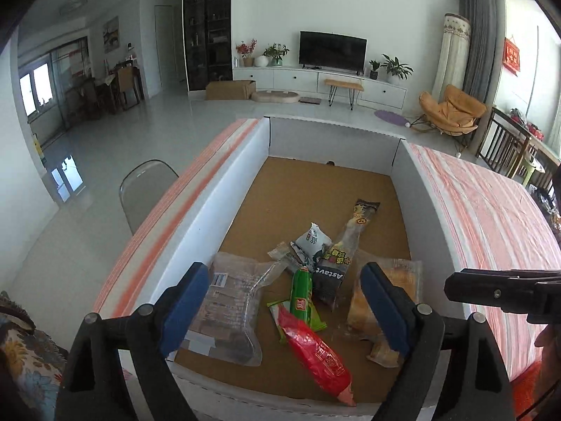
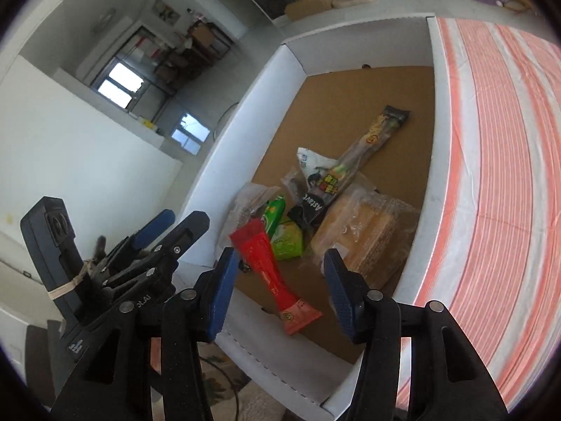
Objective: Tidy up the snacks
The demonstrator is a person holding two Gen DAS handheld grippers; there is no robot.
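A white-walled box (image 1: 210,207) (image 2: 242,140) with a brown cardboard floor holds several snack packs. A long red packet (image 1: 315,354) (image 2: 270,266) lies nearest, with a green packet (image 1: 302,294) (image 2: 273,214) behind it. A clear pack of brown biscuits (image 1: 231,308) lies at the left and a clear pack of yellow cake (image 1: 392,301) (image 2: 368,231) at the right. A long dark stick packet (image 1: 347,245) (image 2: 354,161) lies further back. My left gripper (image 1: 284,305) is open and empty above the box's near end. My right gripper (image 2: 277,291) is open and empty above the red packet.
The box sits on a table with an orange and white striped cloth (image 1: 491,217) (image 2: 498,175). A grey chair (image 1: 147,193) stands left of the table. The right gripper's body (image 1: 505,291) shows at the right of the left wrist view, and the left gripper (image 2: 140,256) beside the right one.
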